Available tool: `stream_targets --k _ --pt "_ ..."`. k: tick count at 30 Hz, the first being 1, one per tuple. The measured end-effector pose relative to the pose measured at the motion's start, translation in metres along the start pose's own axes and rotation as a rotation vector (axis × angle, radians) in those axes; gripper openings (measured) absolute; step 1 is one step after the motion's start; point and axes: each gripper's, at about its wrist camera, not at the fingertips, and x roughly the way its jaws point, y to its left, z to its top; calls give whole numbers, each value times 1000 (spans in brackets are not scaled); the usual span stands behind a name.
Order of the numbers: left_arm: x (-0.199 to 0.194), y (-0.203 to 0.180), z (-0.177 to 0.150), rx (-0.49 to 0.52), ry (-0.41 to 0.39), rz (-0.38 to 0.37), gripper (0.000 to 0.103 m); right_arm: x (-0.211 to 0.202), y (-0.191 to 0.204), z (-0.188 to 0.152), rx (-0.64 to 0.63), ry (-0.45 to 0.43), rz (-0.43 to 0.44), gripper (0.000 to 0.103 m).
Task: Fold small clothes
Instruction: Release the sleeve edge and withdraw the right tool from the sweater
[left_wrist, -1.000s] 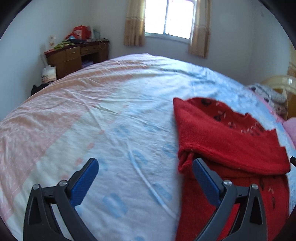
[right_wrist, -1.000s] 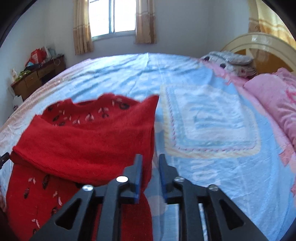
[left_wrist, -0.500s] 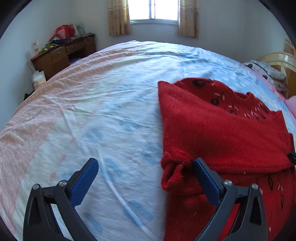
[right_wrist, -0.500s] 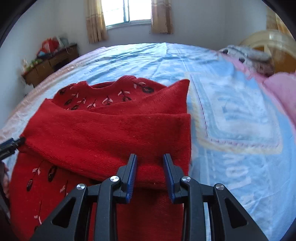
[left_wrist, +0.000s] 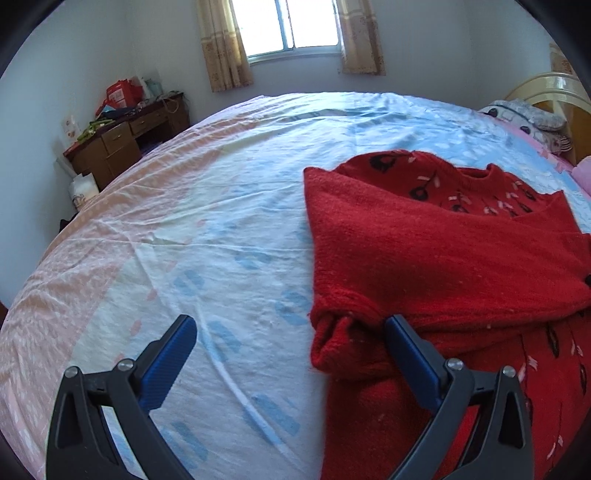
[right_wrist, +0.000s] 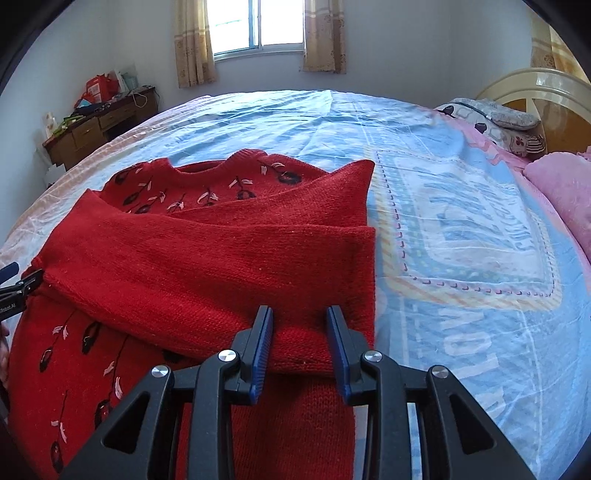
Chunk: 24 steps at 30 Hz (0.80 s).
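A red knit sweater (left_wrist: 443, 258) with dark embroidered flowers lies on the bed, both sleeves folded across its chest. In the right wrist view the sweater (right_wrist: 207, 258) fills the left half. My left gripper (left_wrist: 291, 328) is wide open at the sweater's left edge, its right finger (left_wrist: 410, 347) against the bunched sleeve cuff (left_wrist: 336, 336). My right gripper (right_wrist: 300, 332) is partly open, its jaws astride the folded sleeve edge at the sweater's right side. The left gripper's tip (right_wrist: 14, 280) shows at the far left.
The bed sheet (left_wrist: 221, 221) is pale blue and pink, and wrinkled. A pink blanket (right_wrist: 561, 195) and pillows (right_wrist: 495, 118) lie at the headboard on the right. A wooden desk (left_wrist: 122, 144) with clutter stands by the far wall under the window.
My right gripper has opened from nearly shut and now straddles the sleeve's folded edge. Both grippers have moved in closer over the sweater. The left gripper stays open.
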Motion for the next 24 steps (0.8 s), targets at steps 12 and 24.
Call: stream_targets --k 12,24 --pt "-22 2 -7 -12 -37 -87 103 -30 21 -13 -71 -73 14 57" --pt "-38 -2 -19 7 -56 -118 103 -35 14 -31 1 -60 26 57"
